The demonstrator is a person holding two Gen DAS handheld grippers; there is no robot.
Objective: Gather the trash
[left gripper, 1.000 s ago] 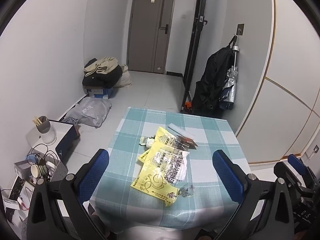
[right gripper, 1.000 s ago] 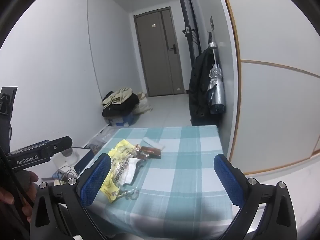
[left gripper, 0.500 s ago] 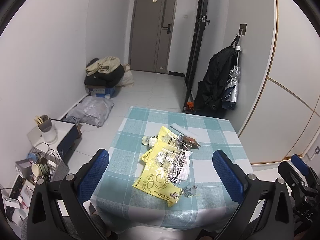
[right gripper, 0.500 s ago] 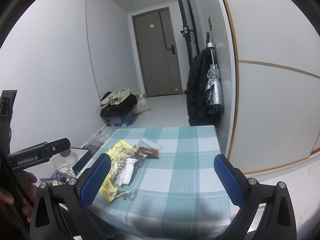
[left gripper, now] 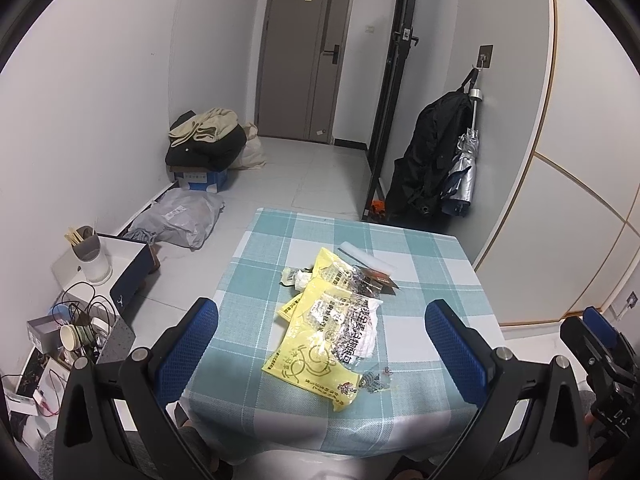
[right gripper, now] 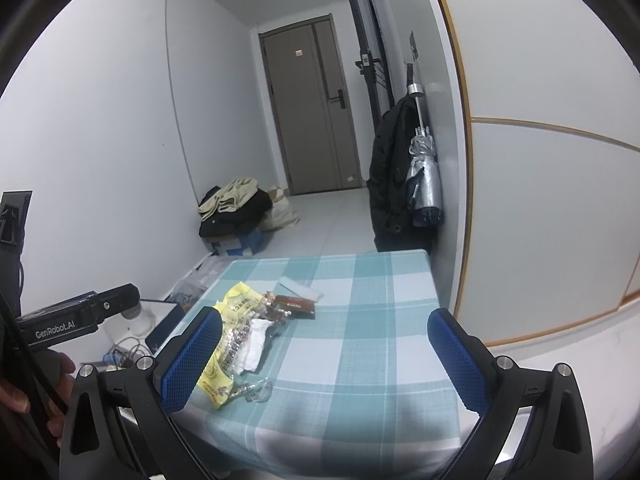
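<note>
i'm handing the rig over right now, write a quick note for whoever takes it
Left claw: open, holding nothing, above the near table edge, aimed at the trash.
Right claw: open, holding nothing, further right over bare checked tablecloth.
Trash: yellow snack bags, white tissue, brown wrapper, white packet and a small clear wrapper, in one cluster mid-table.
Done: nothing picked up.
Left: collect every piece. No bin is visible in either view.

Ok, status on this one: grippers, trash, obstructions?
Left gripper open, empty. Right gripper open, empty. Yellow printed plastic wrappers untouched on teal checked tablecloth. Nothing in the way.
</note>
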